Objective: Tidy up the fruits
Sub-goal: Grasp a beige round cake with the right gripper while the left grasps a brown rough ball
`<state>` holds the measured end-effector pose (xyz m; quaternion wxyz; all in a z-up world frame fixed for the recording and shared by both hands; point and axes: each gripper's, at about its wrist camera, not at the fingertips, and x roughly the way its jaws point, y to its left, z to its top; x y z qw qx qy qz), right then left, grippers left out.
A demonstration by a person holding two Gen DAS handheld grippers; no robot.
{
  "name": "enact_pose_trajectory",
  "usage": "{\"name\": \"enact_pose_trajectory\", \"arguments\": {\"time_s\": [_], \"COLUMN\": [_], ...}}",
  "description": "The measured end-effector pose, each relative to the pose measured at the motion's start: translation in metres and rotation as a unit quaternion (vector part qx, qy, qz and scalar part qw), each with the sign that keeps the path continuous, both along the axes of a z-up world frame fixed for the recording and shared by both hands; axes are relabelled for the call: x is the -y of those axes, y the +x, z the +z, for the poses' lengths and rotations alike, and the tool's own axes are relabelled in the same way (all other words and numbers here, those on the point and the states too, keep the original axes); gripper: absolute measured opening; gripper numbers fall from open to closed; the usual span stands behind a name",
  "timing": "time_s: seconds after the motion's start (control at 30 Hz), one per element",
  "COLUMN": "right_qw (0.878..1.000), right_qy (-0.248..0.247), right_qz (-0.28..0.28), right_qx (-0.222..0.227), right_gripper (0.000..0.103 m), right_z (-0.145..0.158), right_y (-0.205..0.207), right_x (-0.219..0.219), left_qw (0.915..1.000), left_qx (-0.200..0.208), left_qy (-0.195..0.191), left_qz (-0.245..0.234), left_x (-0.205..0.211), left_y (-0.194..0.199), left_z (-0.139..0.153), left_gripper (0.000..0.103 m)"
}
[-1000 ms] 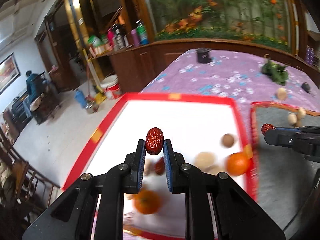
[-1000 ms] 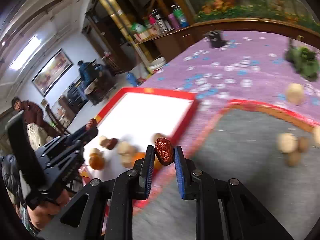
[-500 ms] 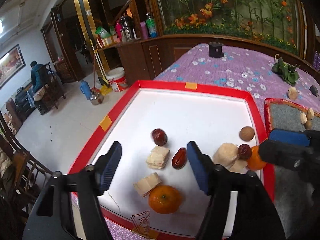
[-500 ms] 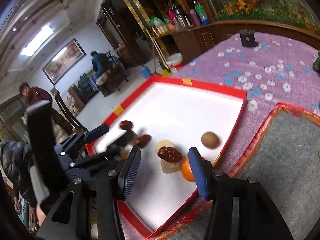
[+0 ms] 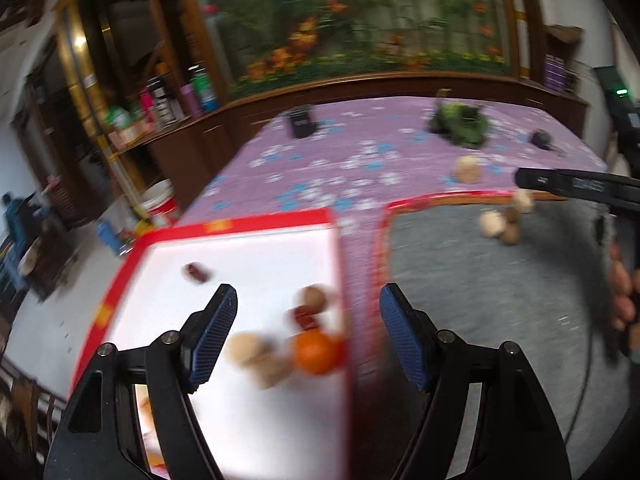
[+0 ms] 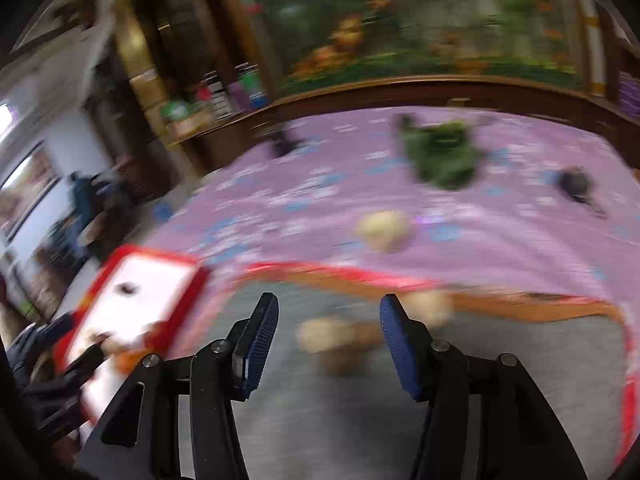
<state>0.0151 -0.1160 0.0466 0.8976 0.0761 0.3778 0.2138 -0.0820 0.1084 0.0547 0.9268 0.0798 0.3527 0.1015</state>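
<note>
Both views are motion-blurred. The left gripper (image 5: 306,334), black w/ blue ribbed pads, hangs over the near right corner of the white tray with the red rim (image 5: 240,224); jaws wide and opening, nothing gripped – fruit shows in the gap but lies on the tray below. There: a round orange mandarin (image 5: 316,352), a dark red date (image 5: 306,320) just behind it, a brown round nut-like fruit (image 5: 314,298), pale beige chunks (image 5: 256,356) to the left, and another dark red date (image 5: 196,273) apart, nearer the tray's far left.

The right gripper (image 6: 326,334), same build, is over the grey felt mat with the red-orange border (image 6: 520,360); jaws moderately wide and opening, empty. On the mat beyond its pads are pale beige lumps (image 6: 320,334) w/ a brownish piece beside them – too blurred to name.

On the purple floral tablecloth (image 6: 500,232) past the mat: one more pale lump (image 6: 382,228) and a green leafy bunch (image 6: 442,156).
</note>
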Motion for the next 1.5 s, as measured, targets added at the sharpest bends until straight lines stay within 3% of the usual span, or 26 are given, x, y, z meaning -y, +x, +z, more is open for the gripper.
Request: {"name": "enact_pose_trajectory", "arguments": {"time_s": [0.1,0.2,0.4,0.43,0.47,0.6,0.7,0.83,0.97,1.1,1.23,1.33,1.43,1.5], "right_qw": [0.999,0.999,0.998,0.997,0.996,0.998,0.998,0.994,0.991,0.989,0.988,0.988,0.988,0.988], "right_qy": [0.009,0.007,-0.061,-0.069,-0.08,-0.04,0.029,0.077,0.087,0.103,0.108,0.109,0.11,0.111], "right_qz": [-0.033,-0.022,0.008,0.007,0.003,0.001,-0.002,-0.017,-0.029,-0.03,-0.034,-0.037,-0.037,-0.035], "right_qx": [-0.02,-0.031,-0.033,-0.031,-0.031,-0.046,-0.056,-0.078,-0.096,-0.102,-0.103,-0.105,-0.103,-0.099], "right_gripper": [0.056,0.056,0.053,0.048,0.036,0.027,0.027,0.027,0.027,0.027,0.027,0.027,0.027,0.027], "right_z": [-0.018,-0.026,-0.035,-0.035,-0.036,-0.028,-0.018,-0.018,-0.023,-0.024,-0.024,-0.025,-0.024,-0.022], "right_y": [0.018,0.025,0.027,0.026,0.027,0.03,0.031,0.035,0.038,0.039,0.04,0.041,0.041,0.04], "right_x": [0.024,0.022,-0.005,-0.004,-0.003,0.012,0.033,0.046,0.049,0.052,0.054,0.054,0.054,0.053], "left_qw": [0.9994,0.9985,0.9947,0.9938,0.9929,0.9887,0.9905,0.9845,0.9764,0.9685,0.963,0.9622,0.959,0.9597], "left_qx": [-0.009,-0.024,-0.059,-0.065,-0.069,-0.084,-0.082,-0.107,-0.125,-0.147,-0.139,-0.143,-0.142,-0.136], "left_qy": [0.016,0.009,-0.017,-0.02,-0.027,-0.053,-0.022,0.002,0.046,0.049,0.062,0.033,-0.015,-0.017], "left_qz": [-0.029,-0.048,-0.082,-0.088,-0.093,-0.113,-0.108,-0.139,-0.17,-0.196,-0.222,-0.229,-0.245,-0.245], "left_x": [0.025,0.045,0.078,0.082,0.084,0.096,0.098,0.098,0.103,0.11,0.122,0.119,0.115,0.117], "left_y": [0.019,0.032,0.041,0.041,0.04,0.046,0.059,0.08,0.093,0.11,0.121,0.127,0.125,0.122], "left_z": [0.0,-0.005,-0.019,-0.02,-0.02,-0.021,-0.022,-0.03,-0.038,-0.047,-0.048,-0.049,-0.05,-0.05], "left_gripper": [0.074,0.074,0.073,0.073,0.073,0.073,0.073,0.073,0.073,0.073,0.073,0.061,0.036,0.029]}}
